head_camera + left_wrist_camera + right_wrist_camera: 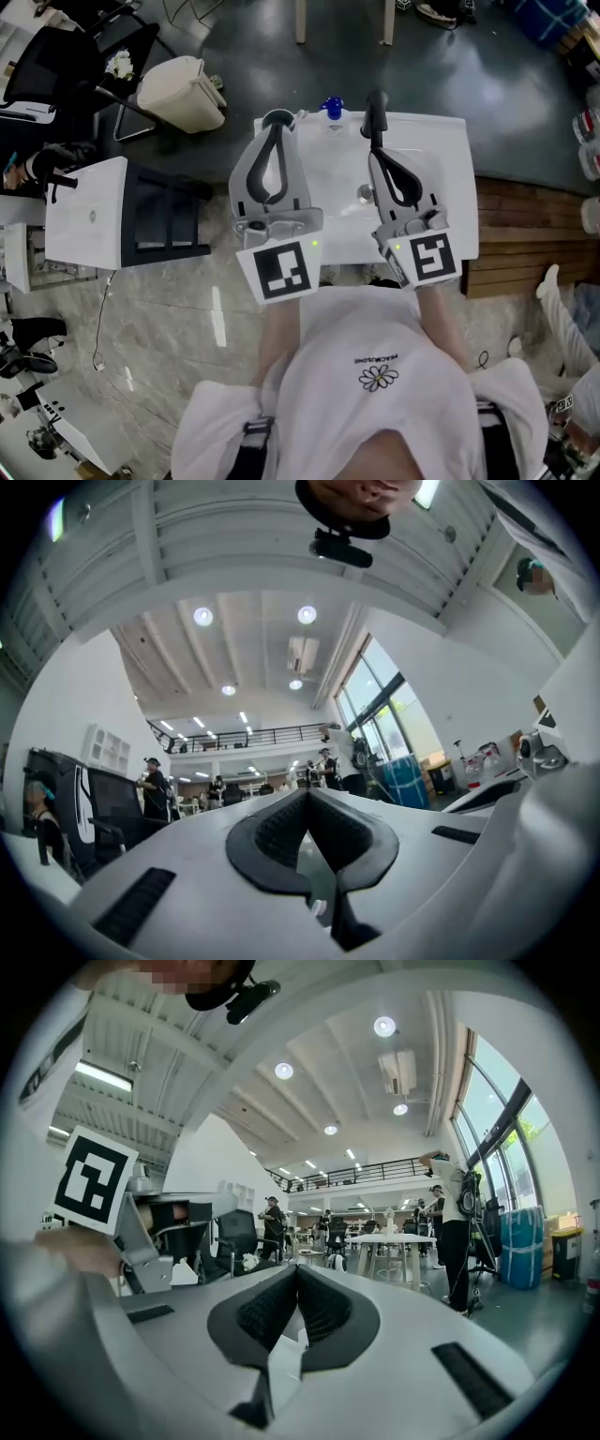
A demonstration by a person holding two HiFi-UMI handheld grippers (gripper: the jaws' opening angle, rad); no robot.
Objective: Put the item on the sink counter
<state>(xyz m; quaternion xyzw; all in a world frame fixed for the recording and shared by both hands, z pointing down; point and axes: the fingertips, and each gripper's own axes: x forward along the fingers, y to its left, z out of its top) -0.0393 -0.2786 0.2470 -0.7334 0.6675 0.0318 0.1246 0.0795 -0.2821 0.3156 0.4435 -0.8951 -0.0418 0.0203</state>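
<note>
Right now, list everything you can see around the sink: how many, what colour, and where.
sink counter: one, white, centre
small object: one, blue, back edge of the sink counter
drain: one, metallic, in the basin
bin: one, cream, floor at upper left
cabinet: one, white, dark open front, left of the sink
office chair: one, black, upper left
slatted platform: one, brown wood, right of the sink
left hand-held gripper: one, grey, shut and empty, over the counter's left edge
right hand-held gripper: one, grey with black pads, shut and empty, over the basin
</note>
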